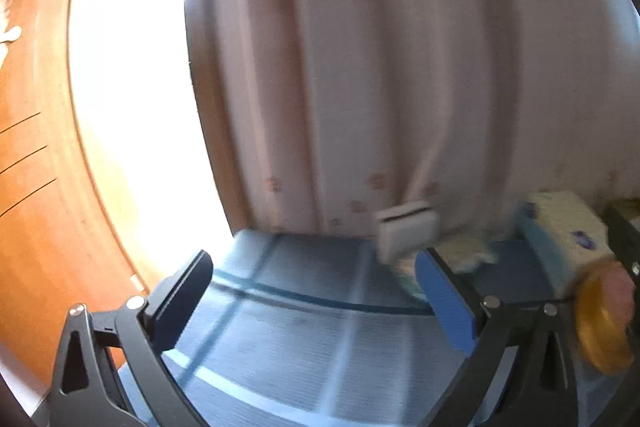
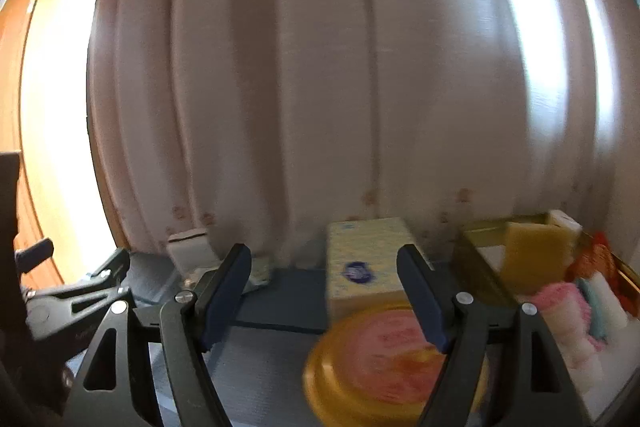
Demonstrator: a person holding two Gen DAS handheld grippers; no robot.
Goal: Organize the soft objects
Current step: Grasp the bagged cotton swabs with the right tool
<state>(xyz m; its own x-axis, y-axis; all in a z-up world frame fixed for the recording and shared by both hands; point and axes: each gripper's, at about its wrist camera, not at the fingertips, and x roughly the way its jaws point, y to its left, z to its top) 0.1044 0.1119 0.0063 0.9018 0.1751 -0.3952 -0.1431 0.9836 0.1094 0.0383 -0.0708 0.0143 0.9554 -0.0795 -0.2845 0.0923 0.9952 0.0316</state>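
Both views are blurred. The left gripper (image 1: 312,291) has its jaws wide apart with nothing between them, only the blue checked cloth (image 1: 304,327) that covers the worktop showing below. Far beyond it a small white box (image 1: 406,233) stands at the foot of the pale curtain (image 1: 360,67), and a wooden door (image 1: 32,147) fills the left side.

The right gripper (image 2: 324,287) also has its jaws apart and grips nothing. Low between them, nearer the right finger, lies a round yellow-rimmed tub with a pink lid (image 2: 384,359) on the worktop; whether the finger touches it cannot be told. Just behind the tub stands a pale yellow tissue box (image 2: 366,259).

To the right is a gold-edged tray (image 2: 476,263) holding the soft things: a yellow sponge (image 2: 532,255) standing upright at its far end, a pink knitted cloth (image 2: 568,311) nearer, and a pale blue-and-white piece (image 2: 604,303) just right of that.
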